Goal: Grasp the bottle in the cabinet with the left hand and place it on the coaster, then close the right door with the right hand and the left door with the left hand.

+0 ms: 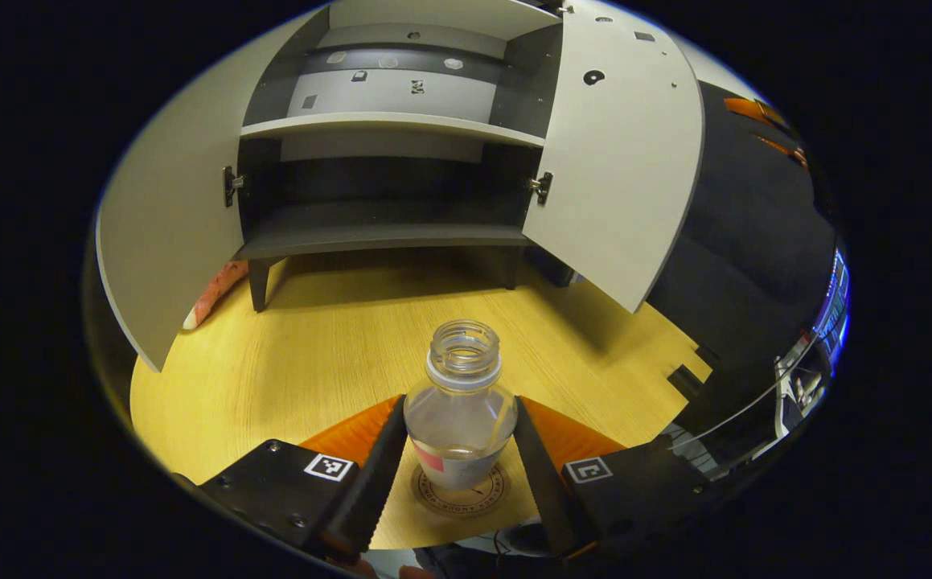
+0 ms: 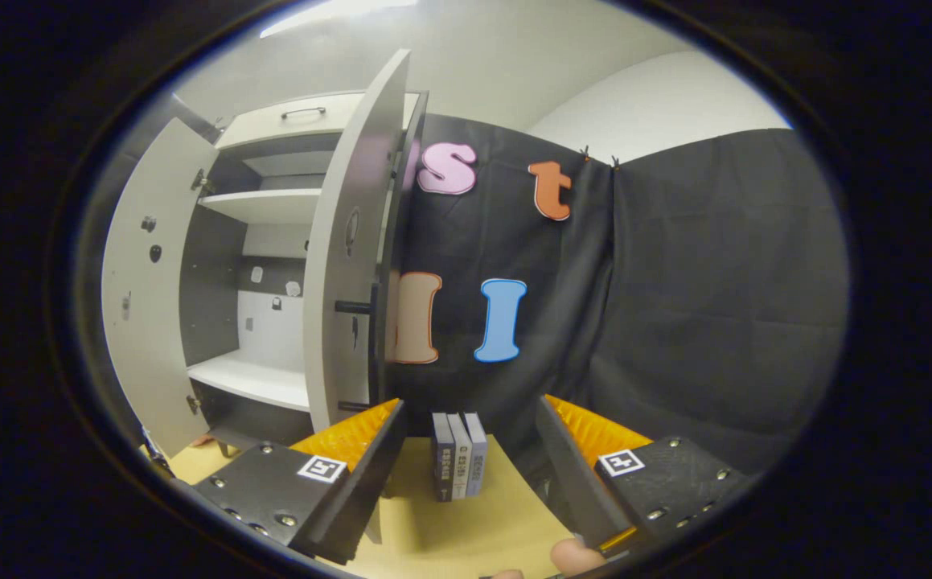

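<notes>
A clear, uncapped plastic bottle [image 1: 461,418] stands upright on a round coaster [image 1: 482,500] on the wooden table. My left gripper [image 1: 460,402] has both fingers against the bottle's sides, shut on it. Behind it the grey cabinet [image 1: 385,233] stands with both doors swung wide, the left door [image 1: 168,241] and the right door [image 1: 618,161]; its shelves are bare. In the right gripper view my right gripper [image 2: 470,406] is open with nothing between its fingers. It sits just right of the right door [image 2: 345,281], which is seen nearly edge-on, with the left door [image 2: 144,297] beyond.
Three small books [image 2: 459,454] stand upright on the table [image 2: 466,515] beyond the right gripper's fingers. A fingertip [image 2: 574,555] of the person shows at the bottom of the right gripper view. The booth's black cloth wall [image 2: 675,322] hangs right of the cabinet.
</notes>
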Demonstrator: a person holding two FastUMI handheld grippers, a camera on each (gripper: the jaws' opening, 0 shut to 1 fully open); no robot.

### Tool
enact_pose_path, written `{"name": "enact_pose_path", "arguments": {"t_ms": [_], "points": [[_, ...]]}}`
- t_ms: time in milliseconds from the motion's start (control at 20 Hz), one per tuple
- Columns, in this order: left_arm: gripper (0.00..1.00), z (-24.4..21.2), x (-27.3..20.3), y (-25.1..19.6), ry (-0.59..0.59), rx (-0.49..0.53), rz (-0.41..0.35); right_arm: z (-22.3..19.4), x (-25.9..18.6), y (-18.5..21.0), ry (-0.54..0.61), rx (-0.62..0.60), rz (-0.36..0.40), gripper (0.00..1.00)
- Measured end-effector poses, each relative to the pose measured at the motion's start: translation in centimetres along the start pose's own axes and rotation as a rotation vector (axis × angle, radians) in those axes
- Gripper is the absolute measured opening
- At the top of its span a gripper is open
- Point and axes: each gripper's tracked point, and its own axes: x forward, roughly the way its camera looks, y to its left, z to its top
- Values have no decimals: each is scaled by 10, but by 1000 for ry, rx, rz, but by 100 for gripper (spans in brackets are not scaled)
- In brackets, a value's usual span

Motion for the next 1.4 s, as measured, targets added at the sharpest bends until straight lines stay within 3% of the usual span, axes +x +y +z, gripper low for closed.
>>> {"name": "enact_pose_path", "arguments": {"t_ms": [250, 750, 1150, 1400], "points": [[81, -2, -7, -3, 39, 3, 2, -1, 1, 2, 2, 1, 7, 98], [81, 29, -21, -14, -2, 7, 0, -9, 3, 2, 14, 27, 13, 98], [81, 85, -36, -26, -113, -17, -14, -16, 2, -4, 27, 52, 3, 98], [81, 153, -56, -23, -258, -21, 13, -18, 3, -5, 36, 63, 1, 98]]}}
